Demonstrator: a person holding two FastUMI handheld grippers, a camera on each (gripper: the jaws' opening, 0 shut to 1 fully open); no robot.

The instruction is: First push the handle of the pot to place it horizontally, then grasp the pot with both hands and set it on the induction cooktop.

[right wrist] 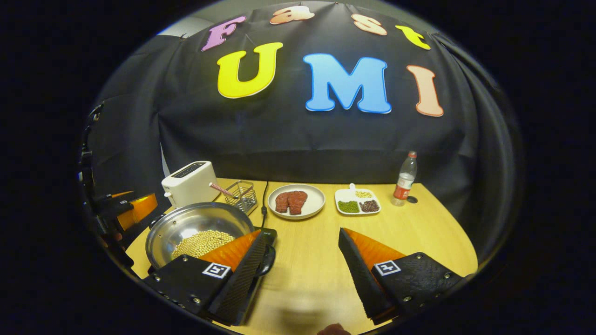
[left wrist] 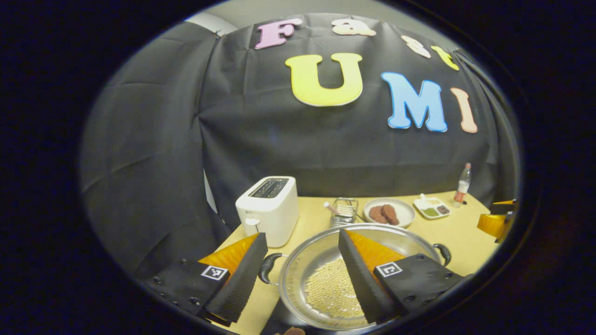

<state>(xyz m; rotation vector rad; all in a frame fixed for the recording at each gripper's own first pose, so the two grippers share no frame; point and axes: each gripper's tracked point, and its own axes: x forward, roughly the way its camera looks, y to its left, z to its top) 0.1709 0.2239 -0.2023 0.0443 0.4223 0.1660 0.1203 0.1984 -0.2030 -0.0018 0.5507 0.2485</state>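
The left gripper (left wrist: 298,274) is spread wide with nothing between its fingers, hovering over the pot's (left wrist: 321,260) left side: one finger lies outside the left handle (left wrist: 267,268), the other over the bowl. In the right gripper view it shows at the far left edge (right wrist: 132,209), just beside the pot.

The right gripper (right wrist: 298,270) is also wide apart and holds nothing; its left finger overlaps the pot's (right wrist: 186,223) right rim and right handle (right wrist: 267,260), its other finger hangs over bare table (right wrist: 419,223). In the left gripper view it sits at the far right edge (left wrist: 496,223), apart from the pot.

The pot is a shiny metal pan with pale beans (left wrist: 330,288) in its bottom and a dark handle on each side. It rests on a dark cooktop (right wrist: 267,231), whose corner and cord show beyond its rim.

Behind the pot stand a white toaster (left wrist: 270,209) and a wire basket (left wrist: 344,211). To the right of these lie a plate (right wrist: 297,201) of reddish meat, a white dish (right wrist: 357,202) of mixed beans, and a bottle (right wrist: 404,179) near the wall
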